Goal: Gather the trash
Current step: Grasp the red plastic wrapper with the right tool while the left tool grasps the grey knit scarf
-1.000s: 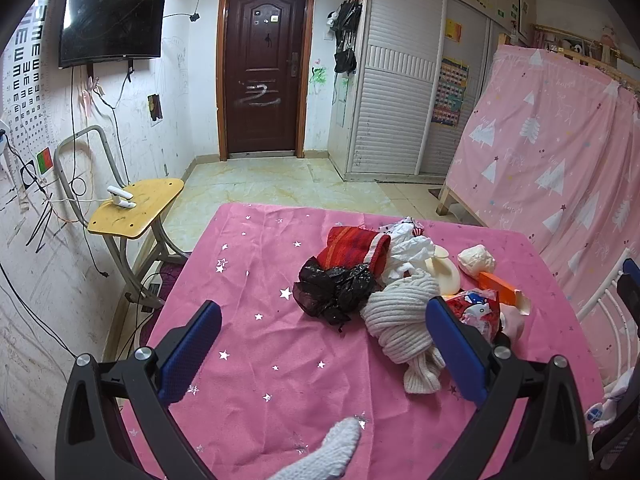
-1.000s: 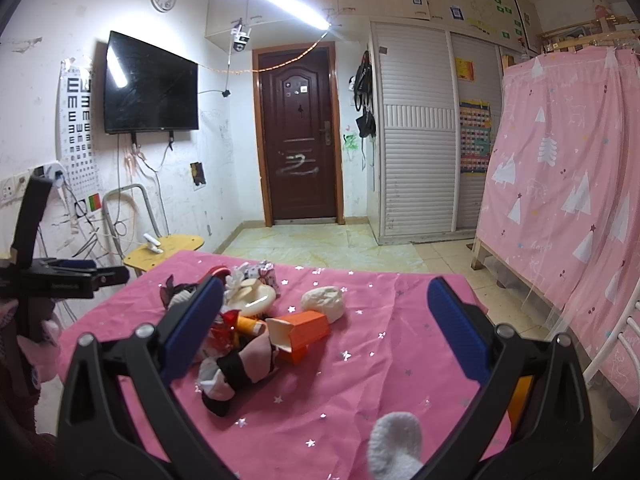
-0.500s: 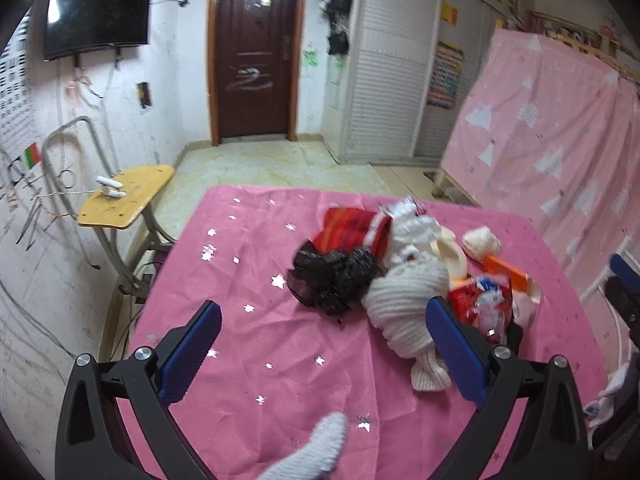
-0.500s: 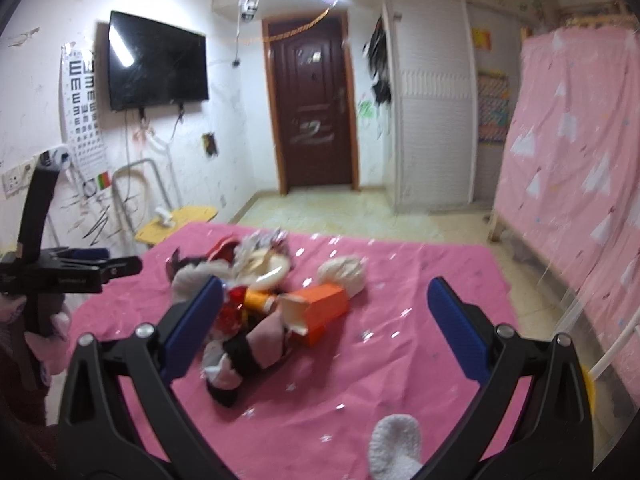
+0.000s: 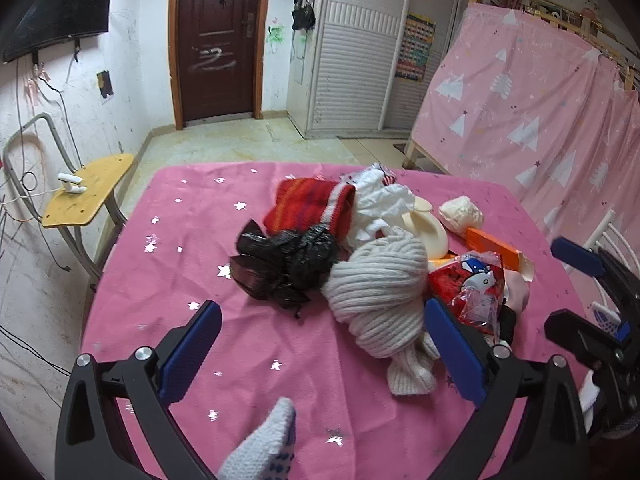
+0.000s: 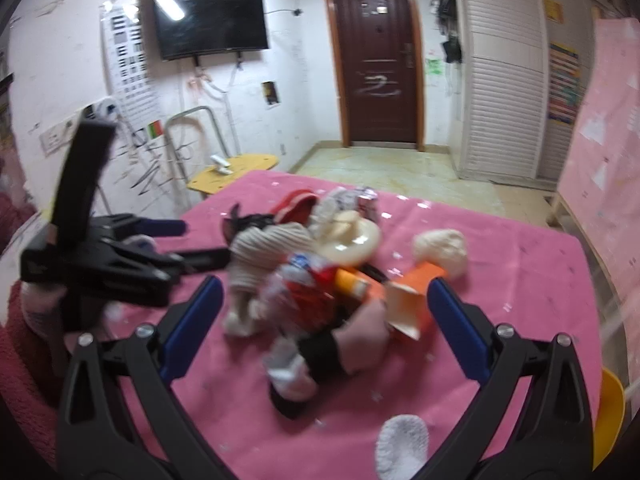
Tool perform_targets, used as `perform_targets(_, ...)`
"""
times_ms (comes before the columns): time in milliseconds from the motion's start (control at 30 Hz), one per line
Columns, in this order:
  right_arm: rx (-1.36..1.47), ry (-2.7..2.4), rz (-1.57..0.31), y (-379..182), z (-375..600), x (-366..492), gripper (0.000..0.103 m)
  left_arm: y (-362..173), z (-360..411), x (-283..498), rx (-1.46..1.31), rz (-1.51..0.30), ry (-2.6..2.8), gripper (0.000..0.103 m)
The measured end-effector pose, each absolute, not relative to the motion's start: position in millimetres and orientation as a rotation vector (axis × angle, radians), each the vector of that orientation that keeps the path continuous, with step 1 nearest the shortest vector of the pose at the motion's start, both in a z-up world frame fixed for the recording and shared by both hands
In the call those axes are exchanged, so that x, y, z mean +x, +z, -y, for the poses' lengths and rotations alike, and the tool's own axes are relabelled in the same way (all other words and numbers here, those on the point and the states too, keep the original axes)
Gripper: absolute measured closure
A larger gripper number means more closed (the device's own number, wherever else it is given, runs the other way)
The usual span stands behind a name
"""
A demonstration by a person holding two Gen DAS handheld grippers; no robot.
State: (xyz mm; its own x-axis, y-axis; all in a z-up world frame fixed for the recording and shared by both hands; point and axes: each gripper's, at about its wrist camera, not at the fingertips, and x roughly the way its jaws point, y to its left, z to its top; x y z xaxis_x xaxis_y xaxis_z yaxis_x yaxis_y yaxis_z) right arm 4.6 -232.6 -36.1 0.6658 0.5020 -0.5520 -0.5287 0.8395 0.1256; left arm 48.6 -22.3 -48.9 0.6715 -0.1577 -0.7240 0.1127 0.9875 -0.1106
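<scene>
Both claws are hanging wide open and empty above the near edge of the counter: the left claw (image 5: 322,354) is hovering over bare pink cloth near a pile of clutter, and the right claw (image 6: 324,326) is framing the same pile from the other side. In the right wrist view, which is blurred, the left claw (image 6: 120,258) is showing at the left, apart from the pile.

A pink star-printed cloth is covering the counter (image 5: 184,240), and the trash is lying heaped in its middle and far right part. Largest in the heap, a cream ribbed knitted garment (image 5: 380,284) is sprawling toward the near side. A red striped knitted piece (image 5: 308,206) is sitting at the far side, touching a crumpled black plastic bag (image 5: 288,266) on the left of the heap. White crumpled paper (image 5: 380,200) is lying just right of the red knit, beside a pale cream plastic lid-like disc (image 5: 426,232). A red printed snack wrapper (image 5: 470,284) is lying at the right, touching the cream knit. An open orange cardboard carton (image 5: 494,250) is resting just beyond the wrapper, and a crumpled cream ball of paper (image 5: 460,214) is sitting slightly apart on the far right.

A white-gloved fingertip (image 5: 264,448) is peeking in at the bottom.
</scene>
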Motion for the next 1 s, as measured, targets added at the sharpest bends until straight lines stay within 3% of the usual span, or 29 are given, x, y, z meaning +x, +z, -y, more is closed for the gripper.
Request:
perform_targets(100,-0.063,0.606,-0.619,-34.4,222.9,11.2,0.005,-54.4,26.7,53.8,-0.067,-0.844,-0.168,0.018)
perform_targets(167,-0.069,0.612,-0.640,-35.1,218.4,17.2,0.012,-57.9,28.5,58.2,-0.072,-0.858,-0.170,0.023)
perform_targets(233,-0.074,0.619,-0.676,-37.7,214.9,25.6,0.032,-61.3,29.6,62.5,-0.082,-0.868,-0.176,0.025)
perform_targets(367,-0.093,0.592,-0.767,-53.1,209.7,42.5,0.042,-63.9,27.6,64.2,-0.100,-0.871,-0.189,0.025)
perform_targets(467,-0.083,0.635,-0.792,-58.8,207.3,44.7,0.072,-64.4,25.7,65.8,-0.110,-0.870,-0.197,0.025)
perform_targets(500,-0.086,0.637,-0.790,-59.7,206.3,44.2,0.075,-64.8,25.8,67.1,-0.115,-0.872,-0.205,0.025)
perform_targets(967,0.140,0.602,-0.617,-15.9,272.0,32.2,0.078,-65.8,53.4,82.1,-0.128,-0.901,-0.276,0.025)
perform_targets(1000,0.148,0.598,-0.612,-15.0,276.9,29.3,0.077,-67.8,56.0,83.9,-0.130,-0.904,-0.276,0.032)
